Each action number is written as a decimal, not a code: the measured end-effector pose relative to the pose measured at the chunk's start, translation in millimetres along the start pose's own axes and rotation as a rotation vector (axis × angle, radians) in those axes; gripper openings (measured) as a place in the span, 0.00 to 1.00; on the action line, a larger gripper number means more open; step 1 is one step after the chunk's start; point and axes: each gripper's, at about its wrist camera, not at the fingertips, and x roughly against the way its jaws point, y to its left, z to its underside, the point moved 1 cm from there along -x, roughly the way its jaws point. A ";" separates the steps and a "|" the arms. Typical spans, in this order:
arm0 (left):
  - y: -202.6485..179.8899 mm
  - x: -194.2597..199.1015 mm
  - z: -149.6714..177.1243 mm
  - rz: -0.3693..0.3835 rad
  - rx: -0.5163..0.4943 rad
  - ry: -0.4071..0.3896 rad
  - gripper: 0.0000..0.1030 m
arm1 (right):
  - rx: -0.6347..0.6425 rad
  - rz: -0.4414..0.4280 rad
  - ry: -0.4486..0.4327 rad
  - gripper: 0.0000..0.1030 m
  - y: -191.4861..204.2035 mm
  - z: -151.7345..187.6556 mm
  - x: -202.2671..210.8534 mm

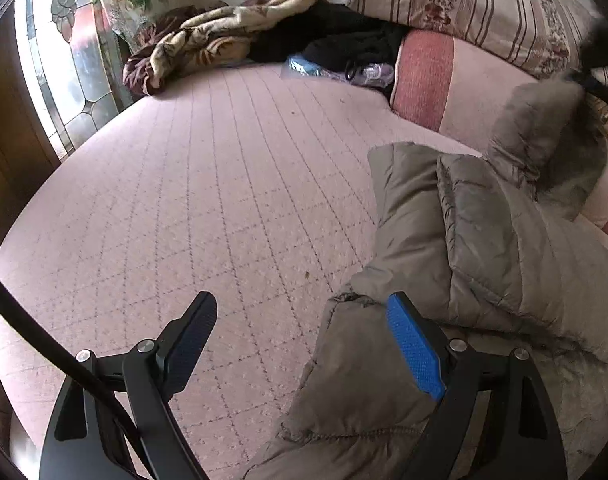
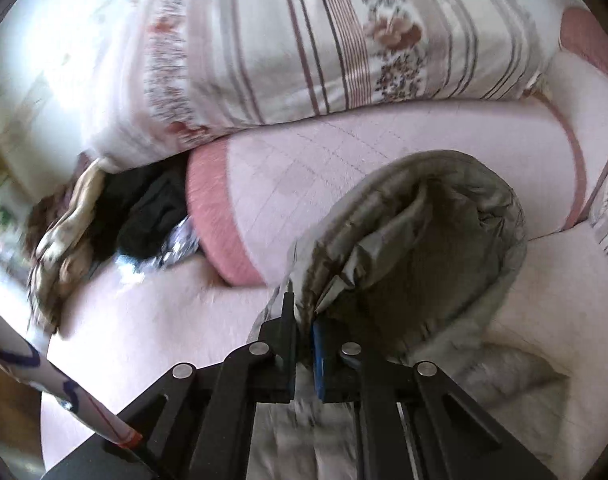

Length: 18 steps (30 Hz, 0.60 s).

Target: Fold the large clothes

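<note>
A grey-brown puffer jacket (image 1: 484, 248) lies on the right side of the pink quilted bed (image 1: 207, 200). My left gripper (image 1: 304, 312) is open, low over the bed, its right finger above the jacket's near edge and its left finger over bare bedcover. In the right wrist view my right gripper (image 2: 304, 316) is shut on a fold of the jacket (image 2: 416, 240) and holds it lifted off the bed. That gripper shows as a dark blurred shape at the top right of the left wrist view (image 1: 600, 80), pulling the jacket's far end up.
A striped floral pillow (image 1: 464, 4) and a pink bolster (image 1: 444, 84) lie along the far side. A patterned blanket (image 1: 207, 40) and dark clothes (image 1: 336, 36) are heaped at the far corner. A stained-glass window (image 1: 63, 60) is at the left.
</note>
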 end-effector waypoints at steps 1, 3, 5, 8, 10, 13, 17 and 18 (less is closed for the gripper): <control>1.8 1.5 -0.8 -0.004 0.005 -0.004 0.84 | 0.013 -0.009 0.003 0.06 -1.6 13.3 18.1; 6.4 4.7 -1.3 -0.012 0.017 -0.010 0.84 | 0.043 -0.028 0.011 0.06 -3.4 44.6 54.1; 13.6 8.0 -2.1 -0.018 0.037 -0.012 0.84 | 0.055 -0.048 0.021 0.06 -3.8 72.1 78.0; 26.3 13.5 -1.1 -0.033 0.066 -0.016 0.84 | 0.059 -0.070 0.049 0.06 -8.8 134.1 113.5; 36.9 17.0 0.2 -0.033 0.093 -0.011 0.84 | 0.043 -0.090 0.070 0.06 -12.1 169.4 124.5; 53.4 20.0 1.8 -0.028 0.143 0.002 0.84 | 0.006 -0.109 0.121 0.06 -15.4 225.9 118.8; 70.9 25.3 1.6 -0.037 0.196 -0.007 0.84 | -0.079 -0.103 0.208 0.05 -19.0 266.5 72.7; 73.1 26.2 1.6 -0.038 0.201 -0.008 0.84 | -0.074 -0.085 0.210 0.05 -19.2 268.8 61.5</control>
